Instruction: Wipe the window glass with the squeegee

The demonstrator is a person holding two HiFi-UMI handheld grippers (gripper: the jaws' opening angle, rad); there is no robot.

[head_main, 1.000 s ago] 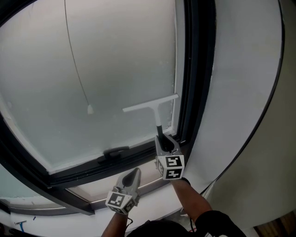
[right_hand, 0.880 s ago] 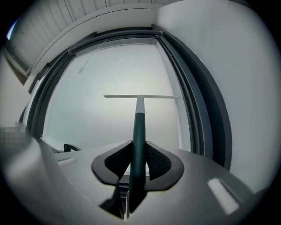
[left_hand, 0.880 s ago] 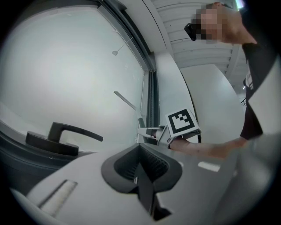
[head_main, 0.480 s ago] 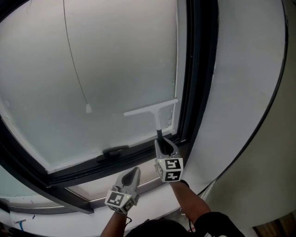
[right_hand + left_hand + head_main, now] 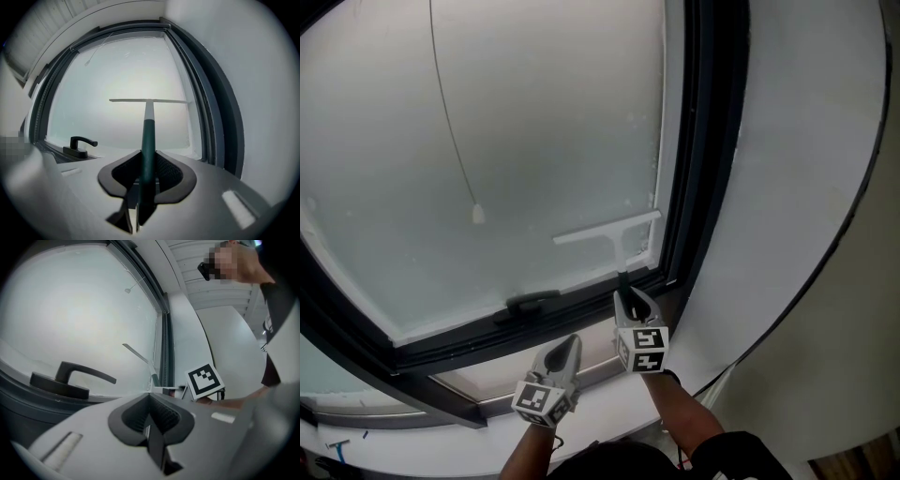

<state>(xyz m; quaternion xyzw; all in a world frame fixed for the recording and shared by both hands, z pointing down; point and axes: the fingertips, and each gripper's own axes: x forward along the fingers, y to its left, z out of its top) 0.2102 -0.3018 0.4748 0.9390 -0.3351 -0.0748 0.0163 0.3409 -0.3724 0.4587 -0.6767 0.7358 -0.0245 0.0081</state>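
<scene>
- The squeegee (image 5: pixel 609 228) lies against the glass (image 5: pixel 534 122) in the lower right corner of the pane.
- The blade's right end is just beside the dark frame (image 5: pixel 708 141) at the glass's right edge.
- Only a narrow strip of glass lies between the blade and the bottom rail. Above the blade and to its left the pane is wide and bare.
- A thin cord (image 5: pixel 450 122) hangs down the glass on the left. Its small pull is well apart from the blade's left end.
- A dark lever (image 5: pixel 530 302) sits on the bottom rail, left of the right gripper (image 5: pixel 626 292).
- A pale wall (image 5: pixel 806 187) rises to the right of the frame.
- The squeegee is T-shaped, with a thin, straight white blade, a short white neck and a dark green handle (image 5: pixel 148 136).
- The handle's long axis runs from the gripper straight up toward the glass, and the blade crosses it at the top.
- In the head view the blade tilts slightly, right end higher. In the right gripper view it looks level.
- The right gripper's jaws are clamped on the green handle, one on either side of it.
- The left gripper (image 5: pixel 570 345) is below the bottom rail, left of the right one. Its jaws (image 5: pixel 151 411) are pressed together with nothing between them.
</scene>
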